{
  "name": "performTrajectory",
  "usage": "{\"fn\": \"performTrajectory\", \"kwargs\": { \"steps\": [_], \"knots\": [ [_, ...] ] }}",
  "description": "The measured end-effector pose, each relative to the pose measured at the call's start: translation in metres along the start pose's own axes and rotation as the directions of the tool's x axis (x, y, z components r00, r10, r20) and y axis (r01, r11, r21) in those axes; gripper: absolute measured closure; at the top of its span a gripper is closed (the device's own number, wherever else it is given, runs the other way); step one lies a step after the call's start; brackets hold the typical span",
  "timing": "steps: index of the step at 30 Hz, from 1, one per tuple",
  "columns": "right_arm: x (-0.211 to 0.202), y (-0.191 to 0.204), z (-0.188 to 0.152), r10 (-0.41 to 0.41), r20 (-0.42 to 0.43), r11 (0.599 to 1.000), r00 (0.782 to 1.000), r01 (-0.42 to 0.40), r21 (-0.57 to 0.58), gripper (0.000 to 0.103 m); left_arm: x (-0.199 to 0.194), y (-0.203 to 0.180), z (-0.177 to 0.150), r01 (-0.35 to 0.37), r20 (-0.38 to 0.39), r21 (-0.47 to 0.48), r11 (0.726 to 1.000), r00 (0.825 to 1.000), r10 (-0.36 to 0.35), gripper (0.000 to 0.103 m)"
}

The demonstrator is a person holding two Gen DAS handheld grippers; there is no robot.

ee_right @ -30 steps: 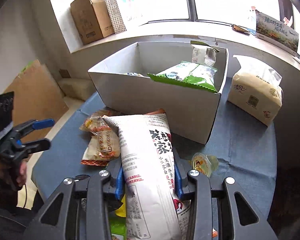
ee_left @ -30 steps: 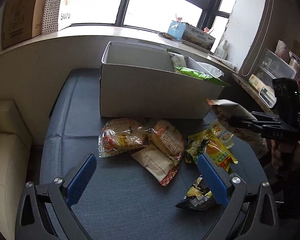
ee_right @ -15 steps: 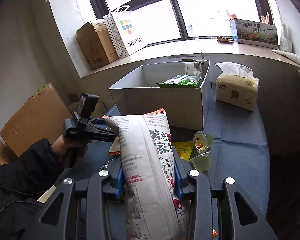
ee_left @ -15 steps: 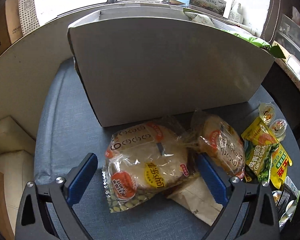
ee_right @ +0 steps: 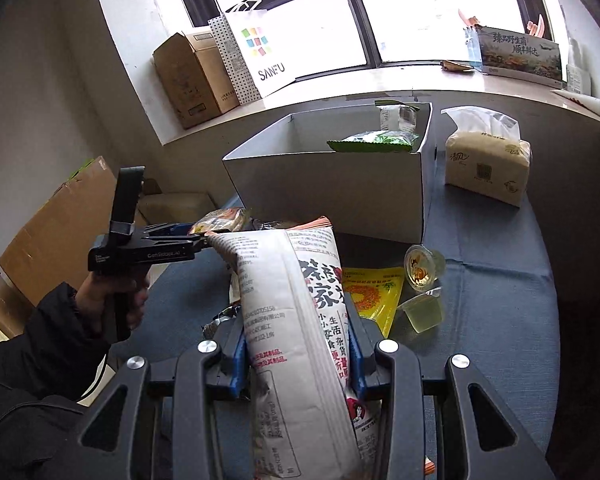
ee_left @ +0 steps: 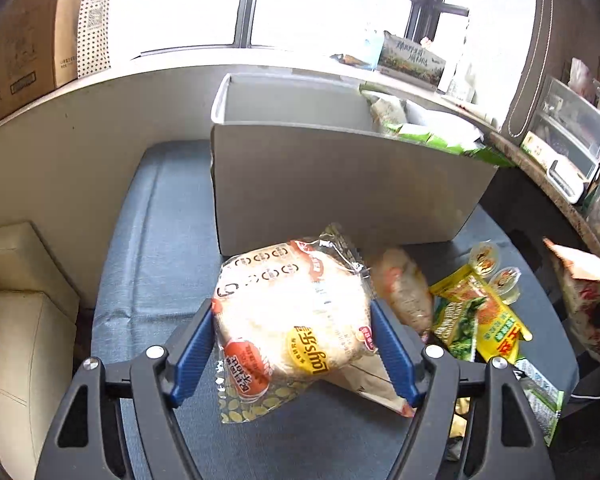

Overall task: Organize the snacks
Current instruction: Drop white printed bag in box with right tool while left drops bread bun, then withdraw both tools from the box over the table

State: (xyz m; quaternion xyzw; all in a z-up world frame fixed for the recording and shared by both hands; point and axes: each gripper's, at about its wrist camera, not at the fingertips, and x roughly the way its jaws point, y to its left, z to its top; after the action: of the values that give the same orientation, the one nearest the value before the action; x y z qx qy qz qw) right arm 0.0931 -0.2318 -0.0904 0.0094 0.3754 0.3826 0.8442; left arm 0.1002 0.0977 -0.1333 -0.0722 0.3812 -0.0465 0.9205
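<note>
White cardboard box (ee_left: 340, 192) sits at the back of the blue worktop (ee_left: 148, 272), green snack bags inside. Right gripper (ee_right: 296, 354) fingers clamp a tall white snack bag (ee_right: 300, 320). Left gripper (ee_left: 292, 344) fingers have just been closing, now gripping the bread packet (ee_left: 292, 312) in front of the box.

Left gripper (ee_left: 292, 344) jaws just closing on packet — right gripper (ee_right: 298, 354) clamped.

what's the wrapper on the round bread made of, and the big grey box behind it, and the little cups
Round bread wrapper: thin clear plastic film, glossy and crinkled, the bread showing through. Big grey open-topped box: probably matte cardboard or paperboard, with flat walls and thin, sharp edges. Small clear jelly cups: seemingly rigid see-through plastic with printed film lids.
</note>
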Motion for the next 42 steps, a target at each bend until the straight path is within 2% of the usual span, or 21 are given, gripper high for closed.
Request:
{"fn": "performTrajectory", "kwargs": {
  "steps": [5, 8, 10, 13, 16, 19, 25, 27, 28, 29, 31, 34, 36, 42],
  "knots": [
    [0.006, 0.005, 0.012, 0.01, 0.027, 1.0, 1.0, -0.011, 0.018, 0.061, -0.057, -0.012, 0.009, 0.042, 0.137, 0.011, 0.999, 0.99, -0.043, 0.024],
    [0.007, 0.006, 0.036, 0.013, 0.074, 0.999, 0.997, -0.015, 0.029, 0.061, -0.07, -0.025, 0.035, 0.075, 0.199, 0.023, 0.997, 0.977, -0.078, 0.024],
    [0.01, 0.005, 0.058, 0.008, 0.104, 0.999, 0.994, -0.012, 0.036, 0.061, -0.075, -0.027, 0.053, 0.07, 0.227, 0.04, 0.997, 0.971, -0.078, 0.024],
    [0.019, -0.006, 0.095, -0.05, 0.138, 0.997, 0.989, 0.041, 0.071, 0.061, -0.067, -0.033, 0.083, 0.071, 0.24, 0.051, 0.996, 0.967, -0.082, 0.024],
    [0.037, -0.025, 0.133, -0.069, 0.143, 0.989, 0.987, 0.049, 0.136, 0.061, -0.052, -0.039, 0.115, 0.073, 0.243, 0.06, 0.996, 0.966, -0.085, 0.024],
    [0.062, -0.037, 0.169, -0.064, 0.118, 0.989, 0.991, 0.047, 0.139, 0.061, -0.032, -0.041, 0.144, 0.054, 0.226, 0.066, 0.996, 0.972, -0.068, 0.024],
    [0.109, -0.058, 0.216, -0.157, 0.048, 0.98, 0.986, 0.149, 0.135, 0.06, 0.007, -0.035, 0.183, 0.022, 0.195, 0.05, 0.999, 0.98, -0.031, 0.023],
    [0.122, -0.064, 0.222, -0.156, 0.005, 0.98, 0.988, 0.154, 0.125, 0.054, 0.022, -0.035, 0.19, -0.006, 0.147, 0.056, 0.998, 0.989, -0.002, 0.016],
    [0.127, -0.067, 0.224, -0.163, -0.015, 0.978, 0.986, 0.164, 0.127, 0.028, 0.03, -0.034, 0.192, -0.028, 0.119, 0.055, 0.998, 0.993, 0.022, 0.003],
    [0.129, -0.069, 0.225, -0.188, -0.019, 0.973, 0.982, 0.189, 0.13, 0.0, 0.035, -0.033, 0.192, -0.046, 0.106, 0.057, 0.997, 0.994, 0.04, 0.0],
    [0.123, -0.07, 0.226, -0.246, 0.026, 0.961, 0.969, 0.241, 0.133, 0.0, 0.042, -0.031, 0.188, -0.054, 0.088, 0.057, 0.997, 0.995, 0.049, 0.0],
    [0.113, -0.072, 0.226, -0.225, 0.052, 0.967, 0.973, 0.216, 0.134, 0.0, 0.044, -0.028, 0.181, -0.029, 0.076, 0.044, 0.999, 0.997, 0.025, 0.0],
    [0.109, -0.069, 0.227, -0.252, 0.06, 0.962, 0.966, 0.244, 0.118, 0.0, 0.043, -0.027, 0.178, -0.024, 0.079, 0.033, 0.999, 0.997, 0.021, 0.0],
    [0.073, -0.045, 0.233, -0.252, 0.17, 0.968, 0.953, 0.248, 0.047, 0.0, 0.023, -0.028, 0.17, -0.003, 0.112, 0.039, 0.999, 0.994, -0.001, 0.0]
  ]
}}
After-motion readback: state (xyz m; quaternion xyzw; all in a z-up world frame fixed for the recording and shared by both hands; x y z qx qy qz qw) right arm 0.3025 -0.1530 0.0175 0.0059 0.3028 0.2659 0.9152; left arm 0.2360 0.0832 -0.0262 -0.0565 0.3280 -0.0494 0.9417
